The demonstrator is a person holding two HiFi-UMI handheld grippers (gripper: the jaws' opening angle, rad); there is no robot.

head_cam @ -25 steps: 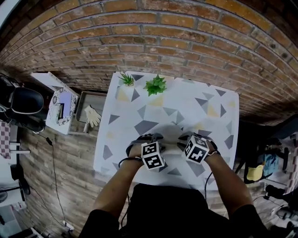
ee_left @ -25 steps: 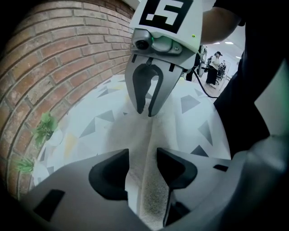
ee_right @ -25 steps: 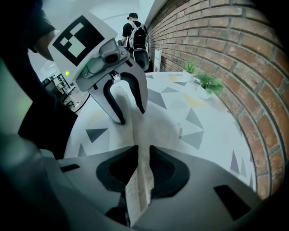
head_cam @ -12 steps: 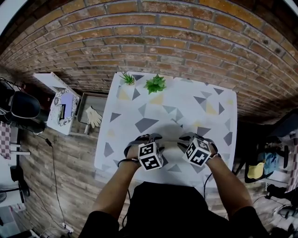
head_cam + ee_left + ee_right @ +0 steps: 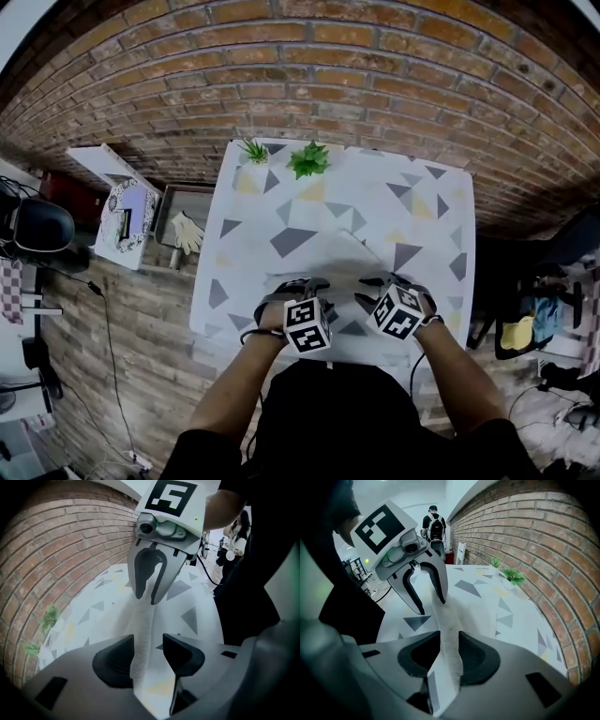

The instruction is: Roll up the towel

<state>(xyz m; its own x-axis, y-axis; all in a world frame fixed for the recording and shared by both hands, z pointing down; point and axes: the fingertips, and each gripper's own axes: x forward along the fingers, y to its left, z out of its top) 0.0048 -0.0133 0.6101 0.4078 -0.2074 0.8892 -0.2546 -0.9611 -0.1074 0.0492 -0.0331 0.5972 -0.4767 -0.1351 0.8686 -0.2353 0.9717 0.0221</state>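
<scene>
At the near edge of the table (image 5: 234,253), which wears a white cloth printed with grey and yellow triangles, the person holds both grippers side by side, tilted steeply down onto the towel (image 5: 140,639). The left gripper (image 5: 298,283) has its jaws well apart. The towel's raised white fold runs between them, brushing 1 pad and clear of the other. The right gripper (image 5: 386,281) has just been opening its jaws, and the same fold fills the gap there, touching both pads. Beyond the 2 grippers the rest of the towel lies spread flat on the cloth. At the far edge of the table stand a spiky plant (image 5: 253,155) and a leafy plant (image 5: 309,161), both in small pots, just in front of the brick wall (image 5: 375,84).
</scene>
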